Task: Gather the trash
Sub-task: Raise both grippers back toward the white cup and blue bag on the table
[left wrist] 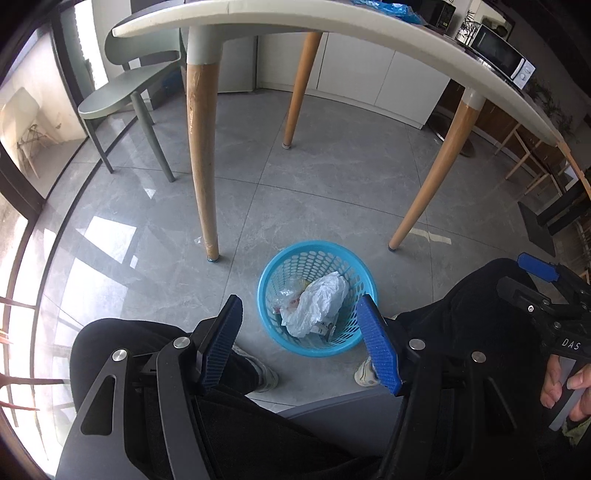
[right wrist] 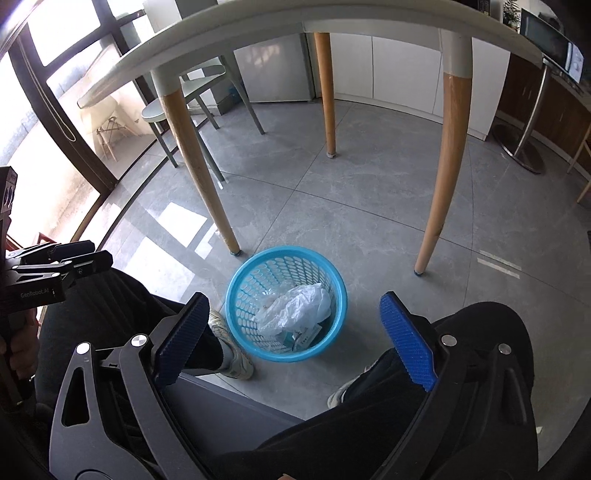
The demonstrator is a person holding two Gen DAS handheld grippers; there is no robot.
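The left gripper (left wrist: 301, 341) hangs with its blue ribbed pads (left wrist: 378, 347) spread apart and nothing between them, tilted down toward the floor above the seated person's knees. The right gripper (right wrist: 295, 339) is the same, its pads (right wrist: 408, 341) standing wider still, empty, with only air and floor showing in the gap. Straight below and between both sets of fingers sits the blue basket (left wrist: 275, 273), a round perforated plastic bin resting on the grey tiled floor (left wrist: 314, 192) between the person's two pale shoes (right wrist: 231, 350). Inside it lies the trash: a crumpled white plastic bag (left wrist: 317, 302) on top, with a few smaller wrappers and scraps of paper (right wrist: 303, 338) tucked under and beside it. Neither gripper touches the basket or anything in it. The person's black trousers (left wrist: 147, 350) frame the view on either side. Beyond the basket rise the wooden legs of a white-topped table (left wrist: 332, 20), the nearest leg (left wrist: 201, 166) planted just beside the basket's far rim. A pale green chair (left wrist: 122, 88) stands further back near the tall windows, and a microwave (left wrist: 506, 55) sits on a counter off to the right.
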